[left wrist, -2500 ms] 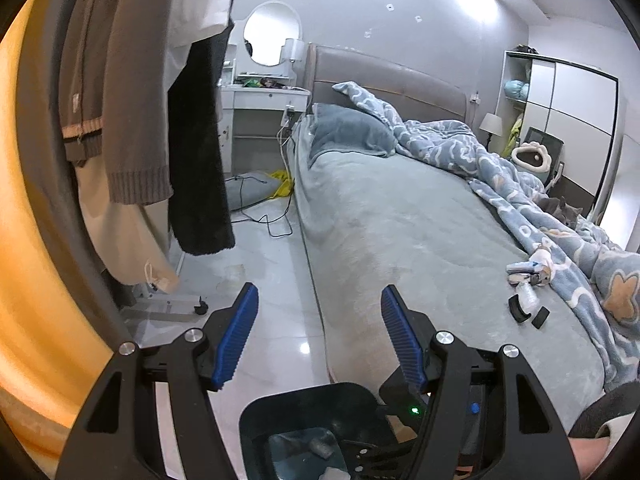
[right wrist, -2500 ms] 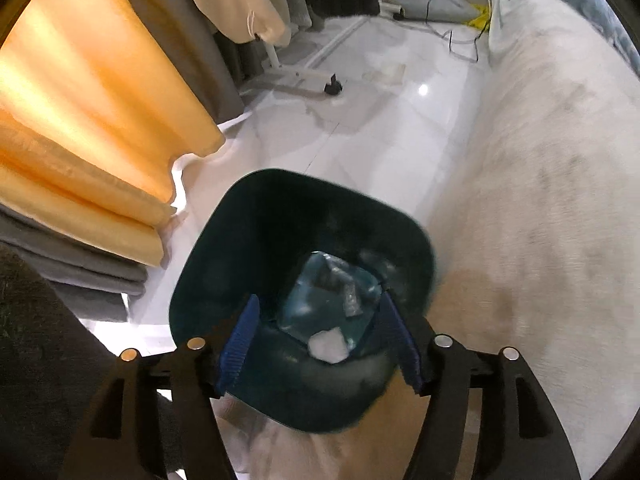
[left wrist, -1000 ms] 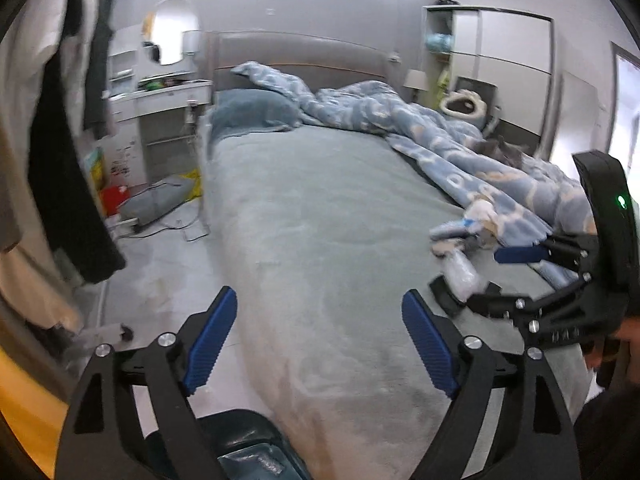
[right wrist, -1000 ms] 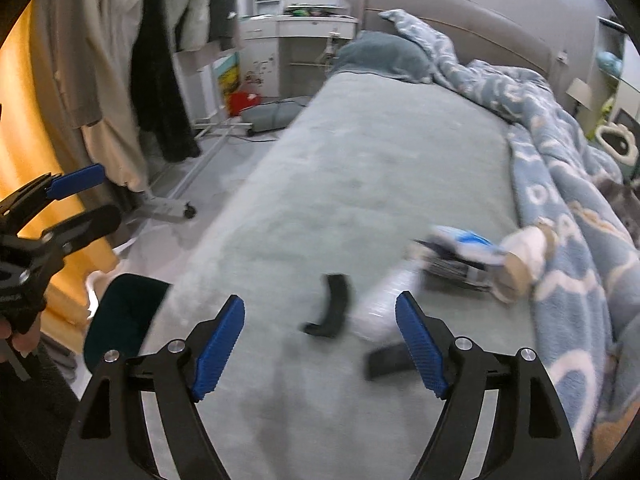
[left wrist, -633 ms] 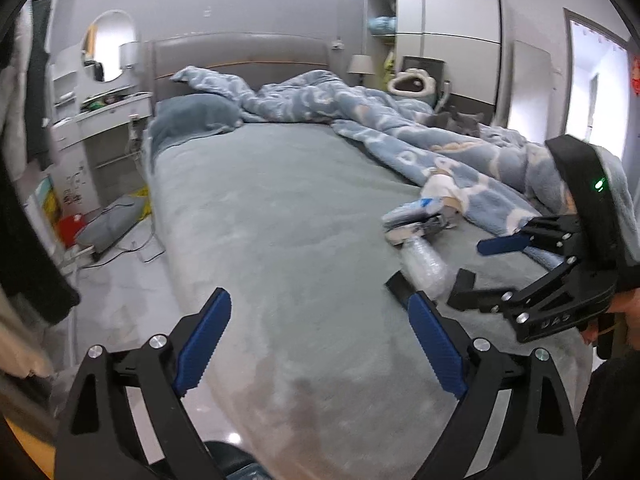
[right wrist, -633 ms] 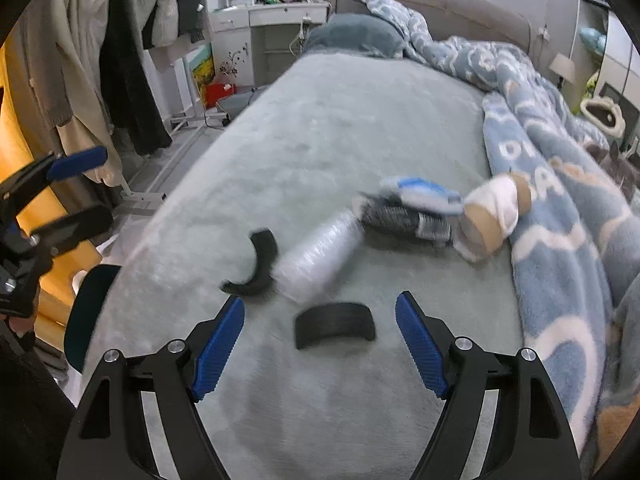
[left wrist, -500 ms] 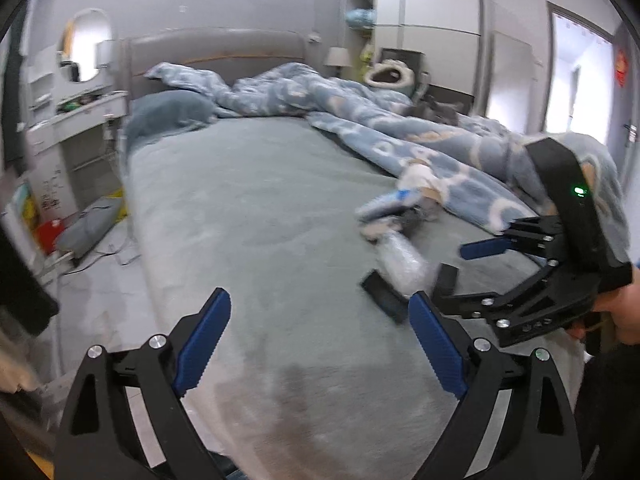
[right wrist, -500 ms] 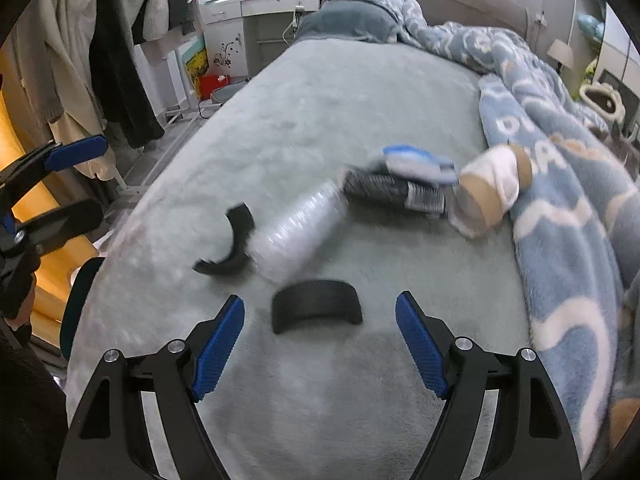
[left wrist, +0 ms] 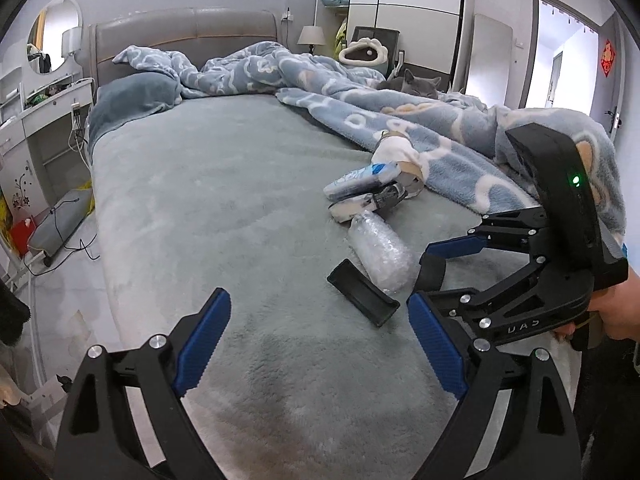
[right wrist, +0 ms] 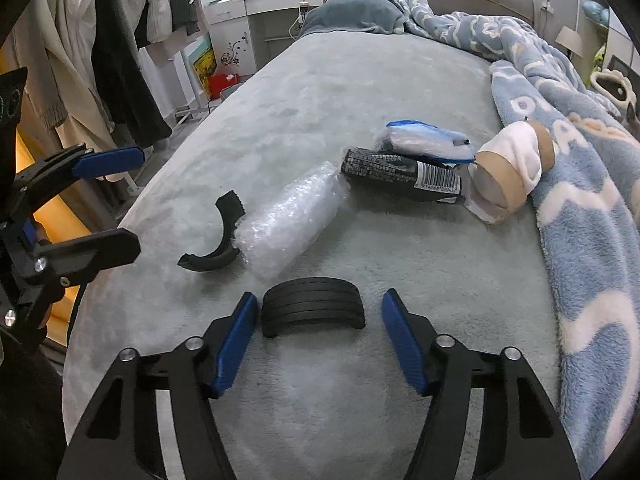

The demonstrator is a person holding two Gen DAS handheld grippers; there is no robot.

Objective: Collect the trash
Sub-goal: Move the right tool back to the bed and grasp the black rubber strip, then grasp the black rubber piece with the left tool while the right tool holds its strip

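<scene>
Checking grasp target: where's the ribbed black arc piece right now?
Right wrist view: the ribbed arc lies on the bed between the closing jaws of the right gripper, not yet pinched, just in front of the bubble wrap roll.

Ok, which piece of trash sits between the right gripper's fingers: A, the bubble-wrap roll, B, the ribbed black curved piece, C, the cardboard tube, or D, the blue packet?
B: the ribbed black curved piece lies on the bed between the closing jaws of the right gripper, pads not yet touching it.
</scene>
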